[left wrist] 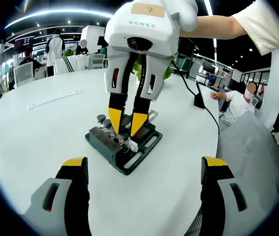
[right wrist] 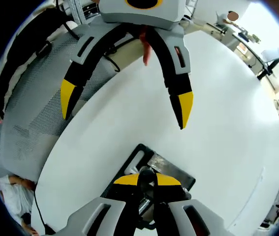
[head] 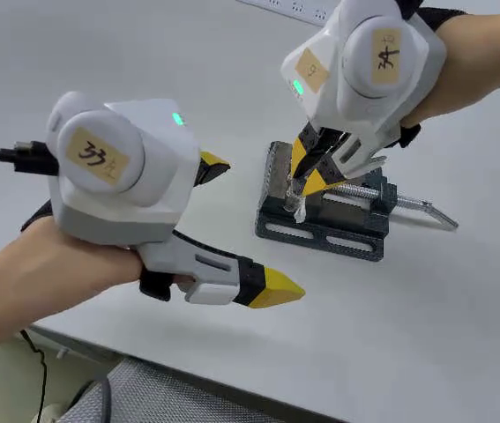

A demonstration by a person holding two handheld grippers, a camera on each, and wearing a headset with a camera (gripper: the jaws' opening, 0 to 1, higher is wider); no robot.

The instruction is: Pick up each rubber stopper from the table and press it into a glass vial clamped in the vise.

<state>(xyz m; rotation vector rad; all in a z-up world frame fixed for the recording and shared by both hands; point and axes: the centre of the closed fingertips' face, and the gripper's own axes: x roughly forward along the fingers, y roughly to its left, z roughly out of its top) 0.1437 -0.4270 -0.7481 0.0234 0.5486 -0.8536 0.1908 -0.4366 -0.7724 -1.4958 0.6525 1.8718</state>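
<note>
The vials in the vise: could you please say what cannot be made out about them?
Head view: right tongs cover the vial mouth in the vise.
Left gripper view: vials too small to tell which are stoppered.
Right gripper view: its own tongs block the vial beneath.

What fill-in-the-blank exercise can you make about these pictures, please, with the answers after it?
1. The left gripper is ___, not shut, and holds nothing.
2. The right gripper holds a rubber stopper above the dark vise, which stands on a ___ table.
3. The jaw tips of both grippers are ___.
Answers: open; white; yellow.
</note>
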